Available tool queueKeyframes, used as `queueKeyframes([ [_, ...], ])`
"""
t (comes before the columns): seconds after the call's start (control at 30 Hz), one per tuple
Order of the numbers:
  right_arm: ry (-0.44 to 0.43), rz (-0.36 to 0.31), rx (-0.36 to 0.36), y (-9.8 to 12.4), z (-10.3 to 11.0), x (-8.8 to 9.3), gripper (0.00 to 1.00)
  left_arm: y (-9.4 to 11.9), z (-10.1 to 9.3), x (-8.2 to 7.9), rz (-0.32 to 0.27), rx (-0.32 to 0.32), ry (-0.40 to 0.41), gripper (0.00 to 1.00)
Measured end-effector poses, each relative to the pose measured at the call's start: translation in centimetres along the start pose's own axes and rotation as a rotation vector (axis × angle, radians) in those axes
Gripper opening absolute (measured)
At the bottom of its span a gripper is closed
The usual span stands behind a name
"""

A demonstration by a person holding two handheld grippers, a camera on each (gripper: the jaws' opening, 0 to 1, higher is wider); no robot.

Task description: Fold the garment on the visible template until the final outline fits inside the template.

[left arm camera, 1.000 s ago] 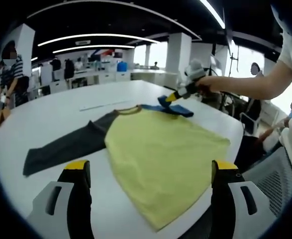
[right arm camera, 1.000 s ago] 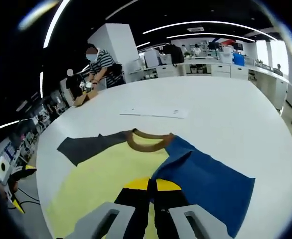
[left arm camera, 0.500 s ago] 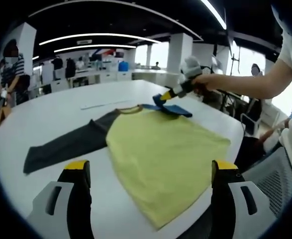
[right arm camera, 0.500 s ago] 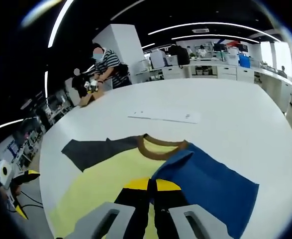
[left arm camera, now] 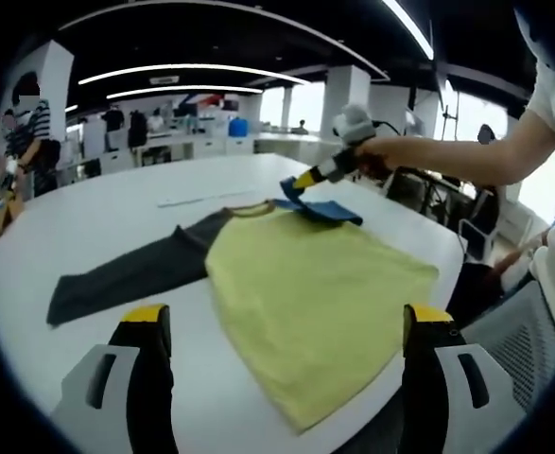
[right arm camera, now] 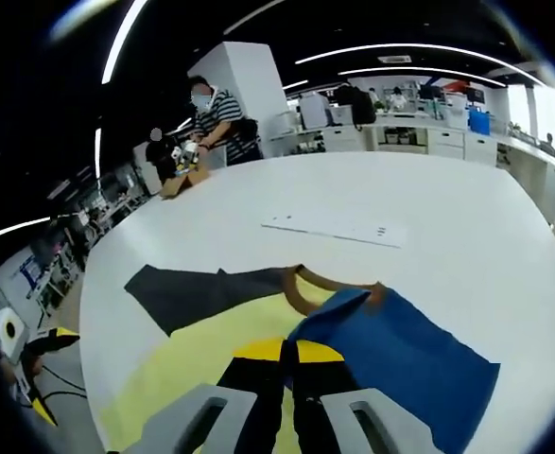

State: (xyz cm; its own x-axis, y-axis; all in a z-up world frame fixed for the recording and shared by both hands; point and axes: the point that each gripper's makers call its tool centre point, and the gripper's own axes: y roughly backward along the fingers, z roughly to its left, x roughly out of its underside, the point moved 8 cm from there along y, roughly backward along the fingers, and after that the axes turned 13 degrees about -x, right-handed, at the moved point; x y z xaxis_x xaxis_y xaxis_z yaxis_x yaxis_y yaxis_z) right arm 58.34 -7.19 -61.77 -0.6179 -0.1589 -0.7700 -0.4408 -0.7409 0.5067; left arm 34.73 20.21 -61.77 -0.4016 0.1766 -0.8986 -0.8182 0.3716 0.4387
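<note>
A long-sleeved shirt lies flat on the white table (left arm camera: 97,222): yellow body (left arm camera: 305,279), dark grey sleeve (left arm camera: 126,274) stretched to the left, blue sleeve (left arm camera: 322,209) at the far side. My left gripper (left arm camera: 286,326) hovers open near the table's front edge, short of the hem, with nothing between its fingers. The right gripper (left arm camera: 296,183) comes into the left gripper view, held by a person's hand, shut on the blue sleeve and lifting its end. In the right gripper view the gripper (right arm camera: 289,352) pinches the blue sleeve (right arm camera: 400,355), folded over the yellow body (right arm camera: 182,364) beside the brown collar (right arm camera: 310,284).
A thin white sheet (right arm camera: 338,227) lies on the table beyond the collar. A person in a striped top (right arm camera: 220,132) stands at the table's far edge. Desks and people fill the background. The table edge (left arm camera: 447,246) runs close to the shirt's right side.
The right gripper has lifted the blue sleeve's end higher and carried it toward the collar, over the yellow body. My left gripper has stayed put.
</note>
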Motion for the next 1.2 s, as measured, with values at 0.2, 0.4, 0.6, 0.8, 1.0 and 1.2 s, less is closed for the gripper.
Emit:
queueKeyframes([
  [0.2, -0.002, -0.003, -0.024, -0.5, 2.0, 0.1, 0.0, 0.2, 0.0, 0.3, 0.0, 0.001, 0.011, 0.99],
  [0.4, -0.015, -0.014, -0.049, -1.3, 3.2, -0.2, 0.0, 0.5, 0.0, 0.6, 0.005, -0.004, 0.005, 0.99],
  [0.6, 0.0, -0.008, -0.067, -1.8, 4.6, -0.4, 0.0, 0.7, 0.3, 0.8, 0.006, -0.015, 0.012, 0.99],
  [0.8, 0.017, -0.01, -0.091, -2.3, 5.4, -0.9, 0.0, 0.8, 0.3, 0.9, 0.004, -0.02, 0.019, 0.99],
  [1.0, 0.033, -0.005, -0.115, -2.8, 6.1, -1.3, 0.0, 1.0, 0.6, 1.0, 0.001, -0.033, 0.028, 0.99],
  [1.2, 0.05, 0.003, -0.134, -3.5, 6.6, -1.6, 0.0, 1.1, 0.8, 1.0, -0.002, -0.042, 0.034, 0.98],
])
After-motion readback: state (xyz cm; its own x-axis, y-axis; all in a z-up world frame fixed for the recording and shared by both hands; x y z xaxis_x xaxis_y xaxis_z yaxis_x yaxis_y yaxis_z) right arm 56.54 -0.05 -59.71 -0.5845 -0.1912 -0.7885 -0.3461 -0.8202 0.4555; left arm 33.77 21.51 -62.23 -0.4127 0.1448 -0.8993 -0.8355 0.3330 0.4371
